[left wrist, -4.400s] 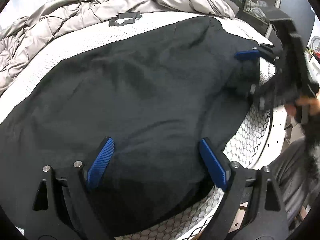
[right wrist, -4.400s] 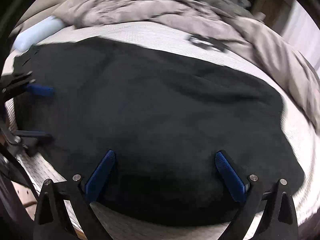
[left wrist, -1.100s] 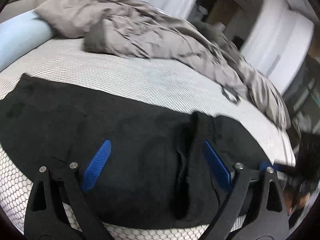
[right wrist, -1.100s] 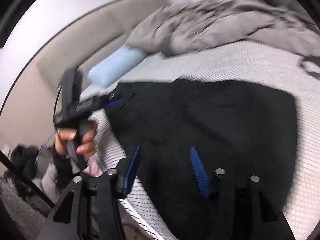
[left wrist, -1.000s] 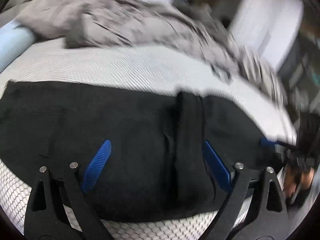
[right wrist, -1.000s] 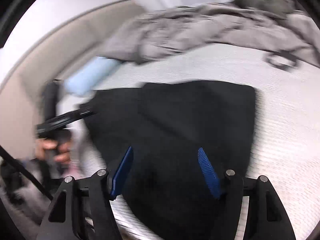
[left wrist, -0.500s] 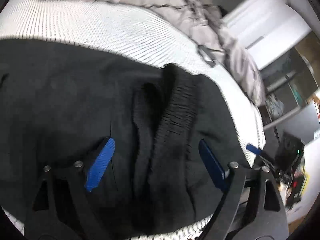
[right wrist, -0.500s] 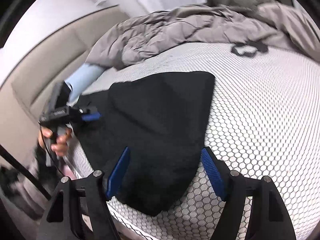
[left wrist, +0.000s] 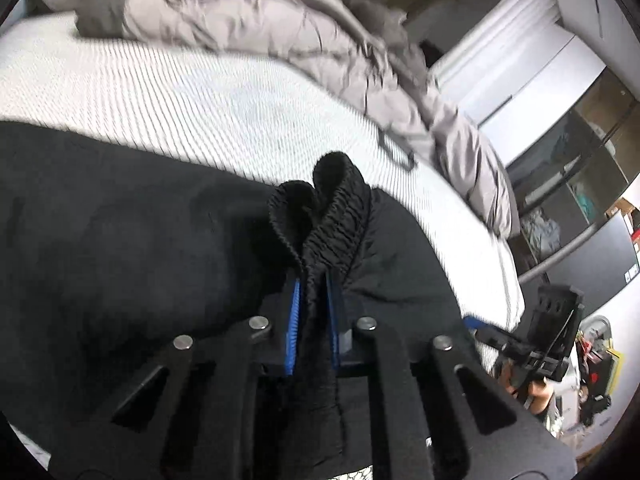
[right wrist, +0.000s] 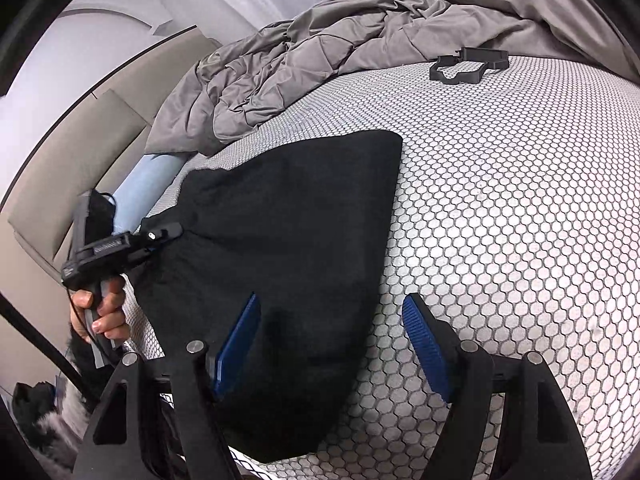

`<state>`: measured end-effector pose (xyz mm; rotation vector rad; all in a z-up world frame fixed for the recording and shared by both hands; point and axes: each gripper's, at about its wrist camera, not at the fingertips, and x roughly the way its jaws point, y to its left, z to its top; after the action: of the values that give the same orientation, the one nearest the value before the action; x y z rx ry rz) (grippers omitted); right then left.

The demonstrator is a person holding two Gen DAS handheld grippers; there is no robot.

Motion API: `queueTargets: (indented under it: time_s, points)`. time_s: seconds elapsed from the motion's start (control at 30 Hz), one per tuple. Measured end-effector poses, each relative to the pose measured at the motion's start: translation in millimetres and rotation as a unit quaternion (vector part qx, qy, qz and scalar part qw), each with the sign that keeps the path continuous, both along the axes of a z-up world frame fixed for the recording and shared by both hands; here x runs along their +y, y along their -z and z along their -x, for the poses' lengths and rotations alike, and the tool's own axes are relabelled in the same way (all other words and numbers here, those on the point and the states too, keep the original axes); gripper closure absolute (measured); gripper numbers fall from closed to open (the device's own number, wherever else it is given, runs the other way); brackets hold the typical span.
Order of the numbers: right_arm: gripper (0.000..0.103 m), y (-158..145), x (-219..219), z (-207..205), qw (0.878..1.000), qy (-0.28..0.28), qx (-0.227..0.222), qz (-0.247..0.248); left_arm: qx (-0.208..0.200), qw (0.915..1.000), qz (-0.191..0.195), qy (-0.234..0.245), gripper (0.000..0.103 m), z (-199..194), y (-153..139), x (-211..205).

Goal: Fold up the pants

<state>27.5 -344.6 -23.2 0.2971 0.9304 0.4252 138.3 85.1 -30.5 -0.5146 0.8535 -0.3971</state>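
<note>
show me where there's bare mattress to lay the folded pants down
Bare mattress runs wide between the black pants, the grey duvet and the small black bracket. A narrower strip lies between pants and duvet in the left wrist view. It is crowded at the near edge, where both grippers work.

— Left wrist view? Hugging the pants point(left wrist: 120, 248), facing across the bed point(left wrist: 200, 112).
— Right wrist? Higher, looking down. Shares pants point(right wrist: 288, 216), bed point(right wrist: 520, 200), duvet point(right wrist: 320, 48).
</note>
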Motion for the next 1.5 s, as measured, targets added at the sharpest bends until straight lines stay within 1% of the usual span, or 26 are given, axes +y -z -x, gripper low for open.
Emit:
queueTargets:
  time_s: [0.07, 0.1, 0.13, 0.2, 0.27, 0.33, 0.37, 0.43, 0.47, 0.53, 0.6, 0.67, 0.73, 0.83, 0.9, 0.97, 1.03, 1.1, 1.13, 1.2, 1.23, 1.27, 1.33, 1.4, 1.43, 1.5]
  points:
    - [0.028, 1, 2, -2, 1.0, -0.002, 0.002, 0.0, -0.009, 0.9987, -0.033, -0.038, 0.093, -1, -6, 12]
    - [0.028, 2, 3, -2, 1.0, -0.004, 0.004, 0.002, -0.001, 0.997, -0.06, -0.048, 0.092, -2, -4, 14]
    - [0.028, 3, 4, -2, 1.0, -0.006, 0.007, 0.005, 0.027, 0.9939, -0.093, -0.053, 0.089, -7, 5, 16]
    - [0.028, 7, 5, -2, 1.0, -0.009, 0.017, 0.011, 0.051, 0.9917, -0.103, -0.057, 0.08, -11, 17, 17]
    - [0.028, 8, 2, -1, 1.0, -0.008, 0.024, 0.007, 0.05, 0.9924, -0.094, -0.061, 0.079, -7, 13, 21]
    - [0.028, 7, -3, 4, 0.999, -0.013, 0.031, -0.012, 0.031, 0.991, -0.111, -0.069, 0.076, 5, -2, 23]
    - [0.028, 7, -4, 8, 0.999, -0.02, 0.035, -0.022, 0.016, 0.9895, -0.122, -0.076, 0.07, 11, -9, 23]
    - [0.028, 10, -5, 14, 0.997, -0.043, 0.045, -0.052, -0.02, 0.9862, -0.139, -0.088, 0.043, 29, -27, 18]
    - [0.028, 13, -5, 15, 0.996, -0.048, 0.049, -0.064, -0.037, 0.9868, -0.135, -0.082, 0.038, 35, -35, 13]
    - [0.029, 24, -1, 12, 0.992, -0.045, 0.064, -0.096, -0.059, 0.989, -0.126, -0.049, 0.024, 41, -45, -8]
    - [0.033, 32, 7, 10, 0.992, -0.048, 0.077, -0.091, -0.074, 0.99, -0.119, -0.018, 0.023, 47, -46, -31]
    - [0.036, 26, 13, 11, 0.994, -0.059, 0.068, -0.068, -0.073, 0.99, -0.119, 0.022, 0.023, 47, -41, -69]
    - [0.036, 17, 5, 18, 0.994, -0.053, 0.055, -0.075, -0.078, 0.9867, -0.125, 0.068, 0.023, 48, -38, -105]
    - [0.036, 11, -13, 36, 0.997, -0.026, 0.036, -0.062, -0.094, 0.9804, -0.137, 0.107, 0.023, 62, -35, -146]
    - [0.036, 16, -18, 49, 0.997, -0.021, 0.038, -0.063, -0.087, 0.973, -0.145, 0.157, 0.023, 69, -30, -174]
    - [0.04, 23, -18, 61, 0.997, -0.017, 0.039, -0.062, -0.093, 0.9673, -0.157, 0.176, 0.023, 78, -26, -193]
    - [0.042, 23, -17, 65, 0.997, -0.021, 0.033, -0.066, -0.088, 0.9552, -0.201, 0.198, 0.023, 86, -11, -215]
    - [0.042, 21, -16, 64, 0.996, -0.027, 0.029, -0.081, -0.06, 0.9388, -0.258, 0.221, 0.023, 84, 11, -231]
    - [0.042, 20, -15, 63, 0.995, -0.026, 0.028, -0.09, -0.057, 0.9326, -0.273, 0.229, 0.023, 86, 18, -233]
    - [0.042, 23, -16, 58, 0.994, -0.015, 0.026, -0.108, -0.064, 0.9333, -0.265, 0.233, 0.023, 90, 16, -230]
    - [0.042, 27, -15, 54, 0.992, -0.012, 0.031, -0.119, -0.052, 0.9368, -0.25, 0.239, 0.023, 90, 10, -227]
    - [0.042, 30, -14, 49, 0.991, -0.012, 0.038, -0.126, -0.049, 0.9423, -0.228, 0.24, 0.023, 89, 4, -223]
    - [0.042, 37, -13, 41, 0.988, -0.011, 0.05, -0.144, -0.065, 0.9589, -0.181, 0.208, 0.023, 87, -9, -209]
    - [0.042, 38, -11, 35, 0.986, -0.014, 0.053, -0.155, -0.07, 0.9677, -0.164, 0.178, 0.023, 85, -13, -203]
    - [0.043, 38, -10, 33, 0.986, -0.008, 0.055, -0.156, -0.062, 0.9686, -0.164, 0.177, 0.023, 81, -9, -205]
    - [0.046, 36, -6, 27, 0.986, -0.008, 0.052, -0.156, -0.043, 0.9607, -0.194, 0.194, 0.023, 73, 4, -216]
